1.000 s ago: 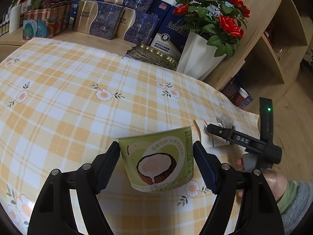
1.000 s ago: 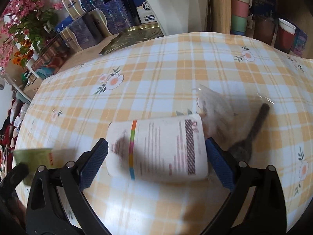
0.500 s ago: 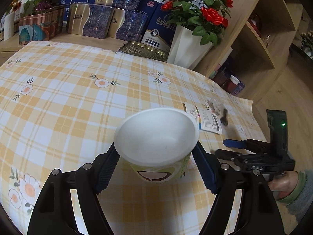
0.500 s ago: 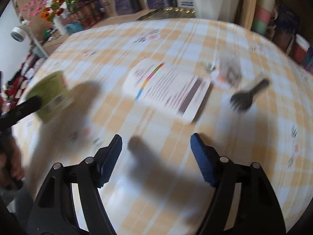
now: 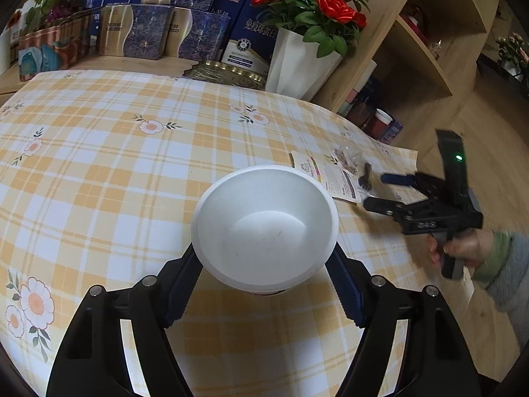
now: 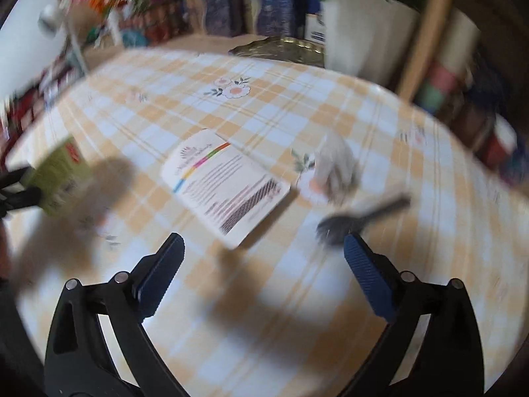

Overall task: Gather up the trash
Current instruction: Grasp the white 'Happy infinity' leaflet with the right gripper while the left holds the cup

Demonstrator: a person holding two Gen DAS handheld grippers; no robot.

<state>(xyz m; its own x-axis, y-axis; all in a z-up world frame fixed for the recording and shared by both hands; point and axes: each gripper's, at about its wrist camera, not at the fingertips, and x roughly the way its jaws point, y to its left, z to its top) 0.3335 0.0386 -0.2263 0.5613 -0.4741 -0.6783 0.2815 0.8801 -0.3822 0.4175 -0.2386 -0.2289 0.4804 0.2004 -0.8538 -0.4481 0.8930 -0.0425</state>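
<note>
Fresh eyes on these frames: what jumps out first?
The white cup, mouth toward the camera, gripped between the left tool's pads at centre. Right of it on the checked tablecloth lie a printed wrapper, a crumpled clear bag and a black spoon, with the right tool open and empty above them.

Cup (image 5: 264, 228) between left claw (image 5: 264, 284) pads: white inside, matt, smooth, looks like foam or coated paper. Pads (image 5: 183, 284) dark blue, ribbed, rubber-like; claw arms black matt plastic. Counter (image 5: 99, 165) cloth: checked, slight sheen. Ahead of right claw (image 6: 264, 258): paper leaflet (image 6: 224, 185), smooth; crinkled clear plastic wrapper (image 6: 334, 165); black plastic spoon (image 6: 360, 215).
</note>
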